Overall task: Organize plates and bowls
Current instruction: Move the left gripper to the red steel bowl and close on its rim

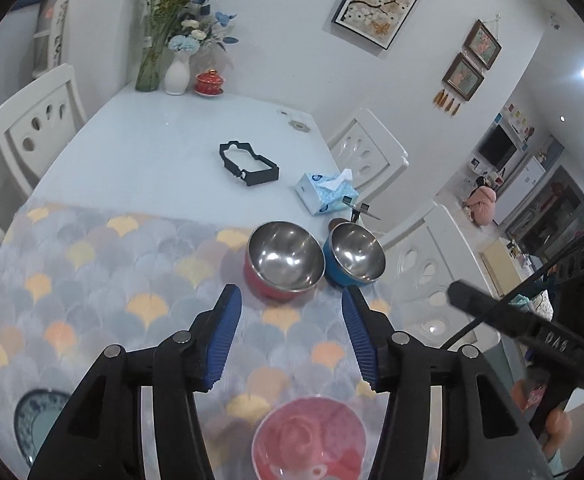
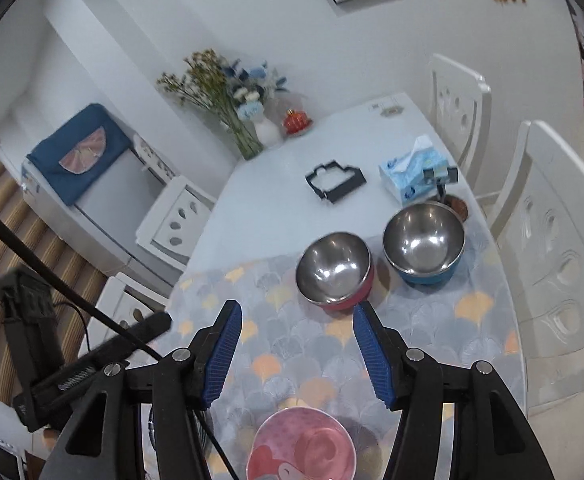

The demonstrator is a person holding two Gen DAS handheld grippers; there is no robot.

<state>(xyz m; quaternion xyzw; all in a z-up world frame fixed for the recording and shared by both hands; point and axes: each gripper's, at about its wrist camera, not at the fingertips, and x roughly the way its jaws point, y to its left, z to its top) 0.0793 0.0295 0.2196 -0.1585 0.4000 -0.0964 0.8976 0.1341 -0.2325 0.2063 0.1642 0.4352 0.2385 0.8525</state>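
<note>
A red steel-lined bowl (image 1: 284, 258) and a blue steel-lined bowl (image 1: 355, 255) stand side by side on the patterned mat. A pink plate (image 1: 310, 440) lies near the front edge, below the grippers. A blue-rimmed plate (image 1: 38, 424) lies at the front left. My left gripper (image 1: 290, 300) is open and empty, above the mat just short of the red bowl. In the right wrist view the red bowl (image 2: 334, 270), blue bowl (image 2: 424, 242) and pink plate (image 2: 302, 446) show. My right gripper (image 2: 298, 316) is open and empty, near the red bowl.
A tissue box (image 1: 326, 192), a black frame (image 1: 248, 164), a small clip stand (image 1: 358, 212), vases of flowers (image 1: 178, 68) and a red lidded cup (image 1: 209, 82) stand on the white table (image 1: 152, 148). White chairs (image 2: 552, 248) surround it.
</note>
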